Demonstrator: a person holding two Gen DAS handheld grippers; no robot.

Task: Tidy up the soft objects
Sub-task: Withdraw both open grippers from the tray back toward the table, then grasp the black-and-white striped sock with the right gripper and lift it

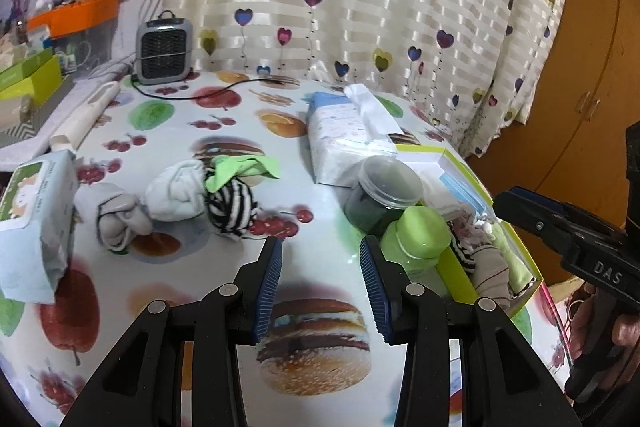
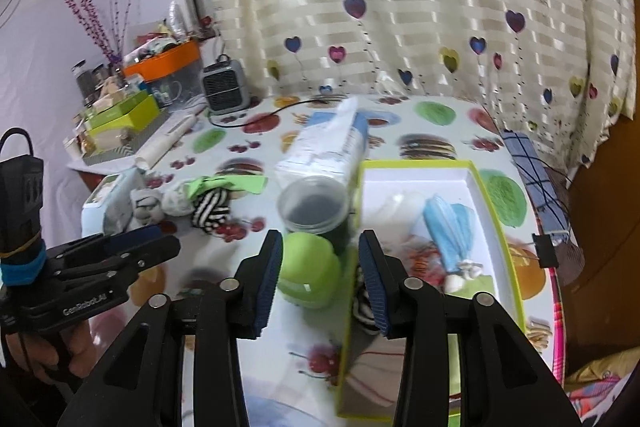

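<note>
Rolled socks lie on the fruit-print table: a grey pair (image 1: 116, 219), a white pair (image 1: 178, 195), and a black-and-white striped pair (image 1: 232, 209) under a green cloth (image 1: 240, 169). The striped pair also shows in the right wrist view (image 2: 210, 209). A green-rimmed white box (image 2: 476, 183) at right holds a blue sock (image 2: 450, 227) and other socks (image 1: 490, 267). My left gripper (image 1: 320, 287) is open and empty, short of the socks. My right gripper (image 2: 320, 275) is open and empty above a green-capped bottle (image 2: 308, 273) at the box's left edge.
A clear jar with dark contents (image 1: 380, 193) and a tissue pack (image 1: 348, 131) stand beside the box. A wet-wipes pack (image 1: 32, 219) lies at left. A small heater (image 1: 162, 51) with its cord, and stacked boxes (image 1: 28, 83), sit at the back. A curtain hangs behind.
</note>
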